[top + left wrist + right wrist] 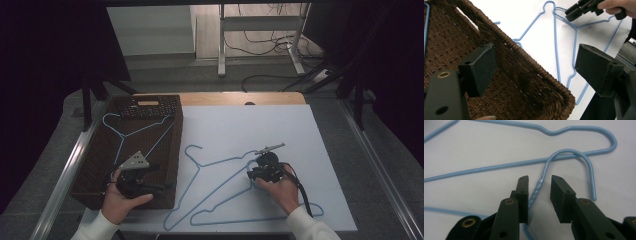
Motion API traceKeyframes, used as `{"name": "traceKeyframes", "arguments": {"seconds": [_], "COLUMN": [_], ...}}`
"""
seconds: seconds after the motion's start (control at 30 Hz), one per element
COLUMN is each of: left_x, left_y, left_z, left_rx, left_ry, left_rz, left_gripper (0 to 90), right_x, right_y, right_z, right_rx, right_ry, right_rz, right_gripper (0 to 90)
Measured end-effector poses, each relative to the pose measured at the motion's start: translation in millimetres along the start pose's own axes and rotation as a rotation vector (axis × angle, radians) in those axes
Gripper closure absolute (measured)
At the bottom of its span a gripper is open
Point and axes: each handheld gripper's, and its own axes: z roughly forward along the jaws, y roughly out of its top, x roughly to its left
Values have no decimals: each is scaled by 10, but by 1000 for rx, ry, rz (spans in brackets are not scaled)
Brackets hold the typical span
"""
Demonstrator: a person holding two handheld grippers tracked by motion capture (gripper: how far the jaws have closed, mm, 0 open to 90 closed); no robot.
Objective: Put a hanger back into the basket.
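Two blue wire hangers lie on the white mat (300, 130), one partly over the other. The right gripper (263, 167) is near the middle of the mat, and a hand (280, 192) holds it from the 5 o'clock side. In the right gripper view the jaws stand a little way apart, one on each side of the twisted neck of the near hanger (537, 188). The neck sits in the gap, very close to the left jaw, and the jaws have not closed on it. The hook of this hanger curves up and over toward 1 o'clock and lies across the wire of the other hanger (499, 166). In the high view the other hanger (200, 167) has its hook pointing to 11 o'clock. At 9 o'clock from the mat sits a brown woven basket (170, 150). One more blue hanger (122, 132) lies inside it, and a black keyboard (147, 106) rests on its far end at 12 o'clock. The left gripper (150, 180) is held over the near corner of the basket. Its jaws are wide apart with nothing in them, one over the inside of the basket and one past its rim.
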Motion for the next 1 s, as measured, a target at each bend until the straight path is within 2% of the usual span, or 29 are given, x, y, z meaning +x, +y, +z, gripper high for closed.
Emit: {"name": "traceKeyframes", "arguments": {"seconds": [0.13, 0.2, 0.27, 0.37, 0.43, 0.47, 0.5, 0.53, 0.57, 0.6, 0.7, 0.8, 0.93, 1.0], "left_x": [-10, -47, -99, -169, -208, -238, -252, -274, -285, -296, -324, -317, -301, -306], "left_y": [-8, 3, 21, 52, 72, 89, 101, 121, 136, 151, 171, 165, 170, 170], "left_z": [7, 18, 38, 71, 97, 115, 123, 127, 124, 126, 142, 133, 114, 110], "left_rx": [3, 4, 7, 17, 23, 30, 37, 37, 32, 33, 34, 32, 23, 20], "left_ry": [-1, -5, -8, -16, -22, -2, 10, 21, 13, -1, 0, 4, 4, 4], "left_rz": [-2, 8, 24, 46, 55, 65, 70, 74, 75, 74, 82, 78, 73, 76], "left_gripper": [179, 179, 180, 180, 180, 171, 172, 167, 172, 180, 178, 177, 177, 177], "right_x": [78, 134, 164, 174, 166, 164, 161, 160, 160, 153, 118, 109, 127, 153], "right_y": [23, 34, 42, 46, 43, 45, 44, 47, 50, 48, 41, 64, 82, 89], "right_z": [69, 82, 90, 90, 77, 65, 38, 14, -13, -22, 7, 23, 94, 116], "right_rx": [26, 40, 46, 42, 17, 5, -20, -28, -37, -32, -6, -18, 31, 39], "right_ry": [-51, -105, -128, -135, -131, -130, -113, -113, -115, -111, -94, -78, -110, -131], "right_rz": [-33, -65, -76, -57, -45, -42, -34, -29, -33, -31, -10, 13, 20, 14], "right_gripper": [678, 740, 781, 800, 831, 839, 900, 900, 900, 900, 900, 773, 748, 756]}}
